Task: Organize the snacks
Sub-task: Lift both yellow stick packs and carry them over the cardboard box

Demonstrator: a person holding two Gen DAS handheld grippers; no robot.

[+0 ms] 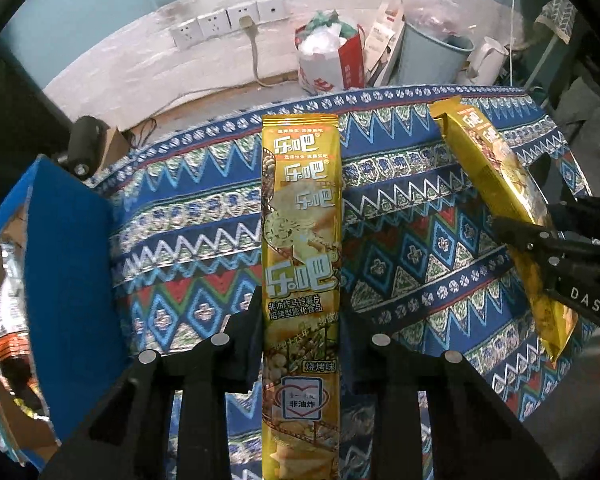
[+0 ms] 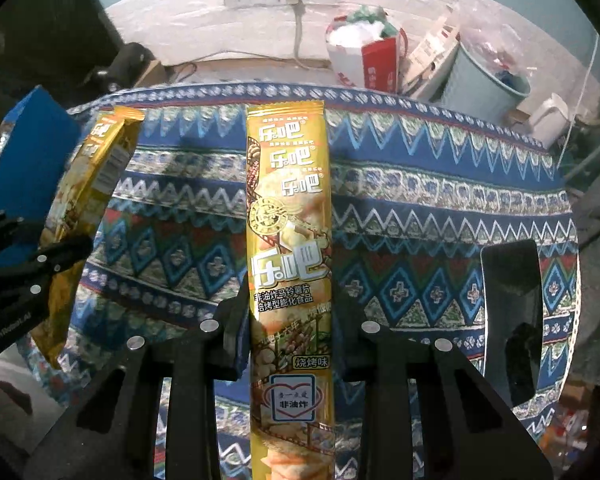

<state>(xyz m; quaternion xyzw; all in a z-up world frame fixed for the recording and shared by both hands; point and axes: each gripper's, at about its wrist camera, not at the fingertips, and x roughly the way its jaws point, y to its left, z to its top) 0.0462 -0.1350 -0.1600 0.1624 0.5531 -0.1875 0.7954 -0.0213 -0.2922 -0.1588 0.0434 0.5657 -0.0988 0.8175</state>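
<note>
My left gripper is shut on a long yellow chip packet and holds it lengthwise above the patterned tablecloth. My right gripper is shut on a second, identical yellow chip packet. The right gripper's packet also shows at the right of the left wrist view, and the left gripper's packet shows at the left of the right wrist view. A blue box holding other snack bags stands at the table's left edge; it also shows in the right wrist view.
Behind the table stand a red-and-white bag, a light-blue bucket and a white kettle on the floor by a wall with sockets. A dark cut-out object lies on the cloth at right.
</note>
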